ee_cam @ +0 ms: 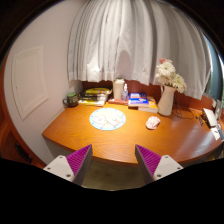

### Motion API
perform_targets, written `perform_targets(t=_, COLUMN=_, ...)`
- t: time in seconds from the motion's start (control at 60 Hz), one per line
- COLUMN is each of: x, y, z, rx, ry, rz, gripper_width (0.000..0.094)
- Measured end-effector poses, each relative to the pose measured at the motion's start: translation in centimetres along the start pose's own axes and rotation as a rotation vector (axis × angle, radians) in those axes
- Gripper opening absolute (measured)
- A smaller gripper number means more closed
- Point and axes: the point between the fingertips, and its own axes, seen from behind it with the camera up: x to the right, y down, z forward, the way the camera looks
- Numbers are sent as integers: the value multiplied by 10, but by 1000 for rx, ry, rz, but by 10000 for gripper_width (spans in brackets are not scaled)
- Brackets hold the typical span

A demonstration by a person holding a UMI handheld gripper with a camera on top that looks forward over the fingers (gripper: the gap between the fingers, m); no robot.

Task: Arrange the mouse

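Reaching the mouse (152,122) calls for carrying the gripper (113,160) forward over the desk (70,132) and a little right, lining the fingers up either side of its body before any squeeze. The mouse sits well beyond the fingers, right of the round white mat (107,119) and near the vase (166,99). The gripper hangs high and back from the near edge, fingers apart and holding nothing
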Motion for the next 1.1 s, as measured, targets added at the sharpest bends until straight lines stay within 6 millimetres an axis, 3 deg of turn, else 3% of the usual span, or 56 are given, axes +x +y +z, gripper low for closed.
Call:
perform_targets(t=0.1, x=54, y=32, z=29, rx=-56, ry=62, rz=30, gripper_width=864)
perform_targets(t=0.183, x=96, y=46, z=54, rx=-98, ry=107, rz=59, gripper_width=864)
perform_targets(t=0.283, x=140, y=50, z=88, rx=-129, ry=153, rz=92, gripper_width=855)
perform_targets(t=0.417, x=179, y=44, z=141, rx=-158, ry=169, rz=106, gripper_width=854)
perform_targets(t=0.583, x=201, y=20, z=209, rx=-159, ry=145, rz=99, gripper_width=855)
perform_targets(t=0.783, x=214, y=-8, z=276, rx=-168, ry=112, rz=81, gripper_width=865)
perform_targets(t=0.967, x=225, y=-23, z=308, rx=-187, ry=108, rz=112, gripper_width=819)
perform_targets(t=1.1, x=232, y=-33, z=323, rx=-179, ry=116, rz=120, gripper_width=666)
